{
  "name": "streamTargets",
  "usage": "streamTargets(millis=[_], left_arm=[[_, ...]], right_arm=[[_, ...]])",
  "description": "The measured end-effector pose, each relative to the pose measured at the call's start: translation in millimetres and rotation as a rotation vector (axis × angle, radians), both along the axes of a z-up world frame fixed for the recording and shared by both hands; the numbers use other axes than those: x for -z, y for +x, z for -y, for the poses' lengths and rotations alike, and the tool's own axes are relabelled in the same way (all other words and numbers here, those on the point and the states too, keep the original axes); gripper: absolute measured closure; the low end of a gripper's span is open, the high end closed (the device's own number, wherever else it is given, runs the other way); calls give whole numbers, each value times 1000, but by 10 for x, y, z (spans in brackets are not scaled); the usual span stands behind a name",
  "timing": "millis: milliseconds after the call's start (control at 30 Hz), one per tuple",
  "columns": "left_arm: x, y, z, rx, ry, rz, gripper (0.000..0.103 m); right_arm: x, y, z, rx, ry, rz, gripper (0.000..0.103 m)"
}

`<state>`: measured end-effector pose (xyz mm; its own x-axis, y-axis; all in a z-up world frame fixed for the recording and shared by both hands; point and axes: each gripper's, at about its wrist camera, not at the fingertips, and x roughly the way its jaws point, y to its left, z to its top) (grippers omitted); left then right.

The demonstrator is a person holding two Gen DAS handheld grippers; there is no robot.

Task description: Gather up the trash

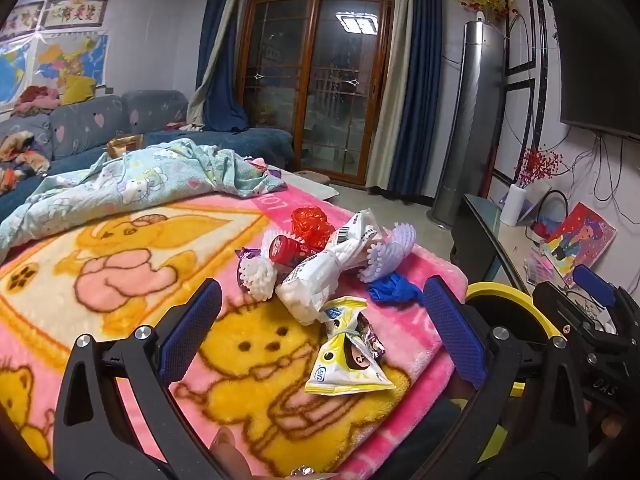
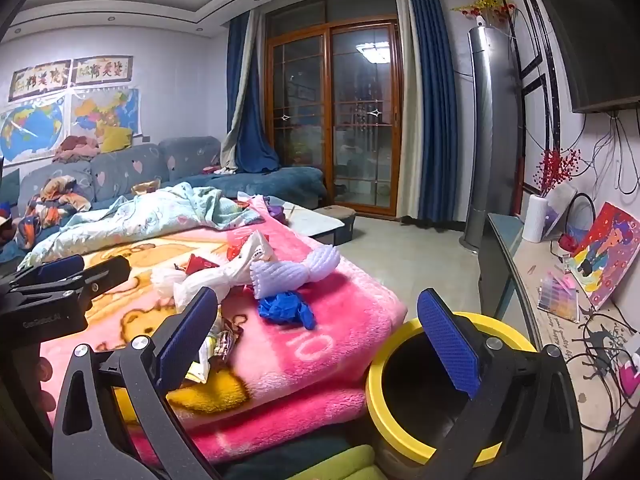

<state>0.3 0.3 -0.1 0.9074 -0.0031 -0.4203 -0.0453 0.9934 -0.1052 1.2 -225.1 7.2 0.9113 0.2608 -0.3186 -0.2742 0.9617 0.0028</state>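
A pile of trash lies on a pink cartoon blanket (image 1: 120, 264): a yellow-white snack wrapper (image 1: 344, 356) nearest, a crumpled white bag (image 1: 320, 280), a red can (image 1: 288, 250), red mesh (image 1: 310, 220), white foam nets (image 1: 258, 276), a lilac foam net (image 1: 386, 258) and a crumpled blue glove (image 1: 394, 290). My left gripper (image 1: 324, 332) is open, its jaws either side of the snack wrapper, just short of it. My right gripper (image 2: 320, 340) is open and empty, over the blanket's edge beside a yellow-rimmed bin (image 2: 404, 396). The blue glove (image 2: 286, 310) lies ahead of it.
A light blue quilt (image 1: 132, 180) is bunched at the blanket's far side, with a blue sofa (image 1: 100, 124) behind. A TV cabinet (image 2: 560, 320) with cables, a painting and a white vase runs along the right. A tower fan (image 2: 490, 140) stands by the curtains.
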Motion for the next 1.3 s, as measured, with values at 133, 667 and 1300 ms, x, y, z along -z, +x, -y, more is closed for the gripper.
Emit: streamTargets(millis=[133,667,1300], left_arm=[[-1,0,-4,-1,-4,1,11],[16,6,26,5,10,-5,11],[2,18,21,6,15,-2,11]], right_arm=[[3,3,1,0,8,-1,6],[35,62,10,20,-2,-13,6],[28,27,-12,23,-7,-16,6]])
